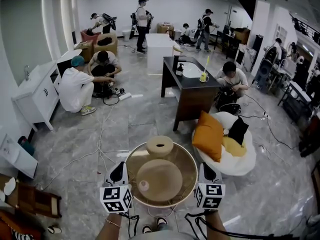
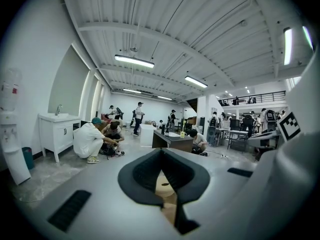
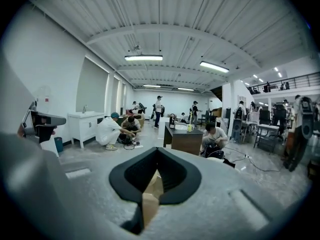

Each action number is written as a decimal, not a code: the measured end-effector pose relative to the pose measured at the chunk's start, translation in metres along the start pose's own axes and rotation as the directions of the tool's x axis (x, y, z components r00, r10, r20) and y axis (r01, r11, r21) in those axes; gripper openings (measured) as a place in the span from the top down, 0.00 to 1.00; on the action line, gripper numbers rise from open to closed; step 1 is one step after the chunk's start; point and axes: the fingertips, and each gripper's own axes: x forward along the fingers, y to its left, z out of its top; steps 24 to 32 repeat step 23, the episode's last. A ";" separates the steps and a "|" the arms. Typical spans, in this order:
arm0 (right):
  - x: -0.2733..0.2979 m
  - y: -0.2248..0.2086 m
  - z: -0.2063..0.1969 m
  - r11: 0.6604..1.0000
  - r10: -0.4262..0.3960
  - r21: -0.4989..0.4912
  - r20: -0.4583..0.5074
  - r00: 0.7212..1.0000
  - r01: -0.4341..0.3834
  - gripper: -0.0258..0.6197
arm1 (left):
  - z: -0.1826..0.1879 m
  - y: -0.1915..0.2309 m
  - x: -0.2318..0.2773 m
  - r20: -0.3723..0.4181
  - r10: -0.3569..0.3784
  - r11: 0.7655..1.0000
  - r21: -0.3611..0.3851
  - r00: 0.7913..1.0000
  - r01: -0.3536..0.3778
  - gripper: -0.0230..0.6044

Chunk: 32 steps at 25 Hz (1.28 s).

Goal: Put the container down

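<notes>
Down at the bottom of the head view stands a round table (image 1: pixel 186 160) with a glossy brown top and a gold rim, and the container (image 1: pixel 160 145), a squat beige round piece with a hole in its top, sits at the table's far rim, upright and touched by neither tool. A wide pale disc (image 1: pixel 160 179) fills the middle of the top; whether it lies on the surface or beneath it cannot be told. A small pinkish cylinder (image 1: pixel 144 185) stands at the disc's left side, nearer the table's near rim. The left gripper (image 1: pixel 119 168) hangs at the table's left edge and the right gripper (image 1: pixel 205 168) at its right edge, both pointing away from the person, with the disc between them and the container beyond. In the left gripper view the left gripper (image 2: pixel 167 184) has its dark pads drawn together to a thin slit, through which the beige container (image 2: pixel 165 185) shows farther off; nothing is gripped. In the right gripper view the right gripper (image 3: pixel 150 189) is likewise closed and empty. Past the table's right edge an orange cushion (image 1: pixel 208 135) leans on a white beanbag (image 1: pixel 243 163), and a dark desk (image 1: pixel 192 86) stands farther back.
</notes>
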 end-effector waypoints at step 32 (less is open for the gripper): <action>-0.009 0.005 -0.008 1.000 0.022 0.016 -0.025 0.999 -0.022 0.95 | -0.019 -0.018 -0.012 -0.032 -0.009 1.000 -0.014 0.999 0.009 0.97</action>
